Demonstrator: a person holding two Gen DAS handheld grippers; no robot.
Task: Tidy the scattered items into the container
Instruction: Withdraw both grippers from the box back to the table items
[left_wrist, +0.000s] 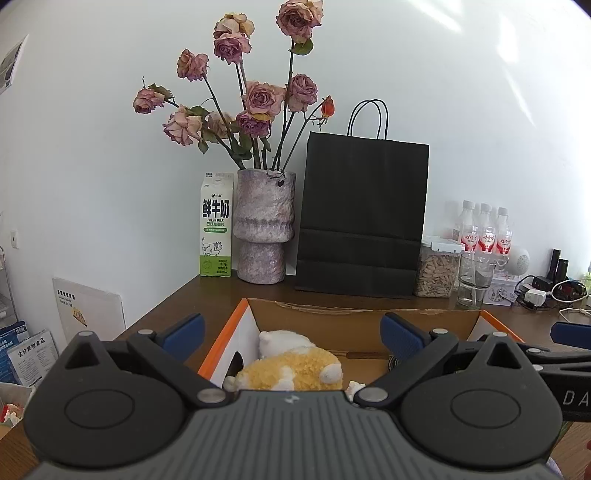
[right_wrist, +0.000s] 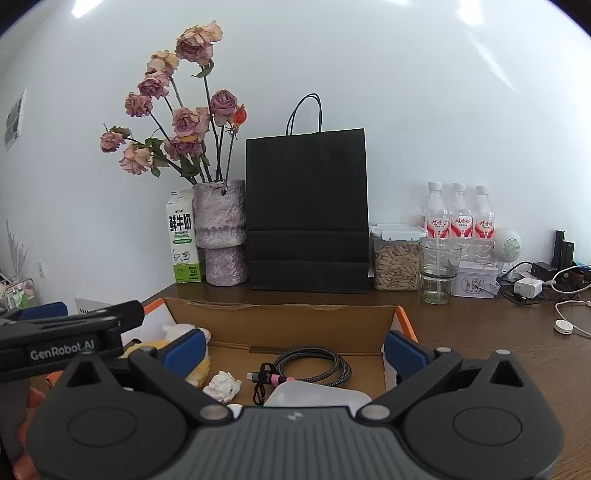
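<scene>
Hovering over the open brown cardboard box with orange edges (right_wrist: 280, 325), the left gripper (left_wrist: 291, 332) and right gripper (right_wrist: 295, 349) both stood spread wide and empty. Inside the box lay a yellow-and-white plush toy (left_wrist: 291, 369), a coiled braided cable (right_wrist: 314, 365) and a crumpled white tissue (right_wrist: 222, 386), so a good finish meant withdrawing straight up without snagging them. Behind the box, a green-and-white carton (left_wrist: 217, 225) read "FRESH MILK"; the left gripper's arm read "GenRobot.AI".

The right gripper (right_wrist: 293, 347) is hovering over the cardboard box (right_wrist: 280, 314) with fingers (right_wrist: 404, 352) spread wide, gripping nothing. Inside the box, a coiled cable (right_wrist: 314, 365) is lying centrally, a crumpled tissue (right_wrist: 223, 386) left of it, and a plush toy (right_wrist: 184, 332) at the left wall. Behind the box, a black bag (right_wrist: 308, 210) is standing on the surface (right_wrist: 480, 332).
</scene>
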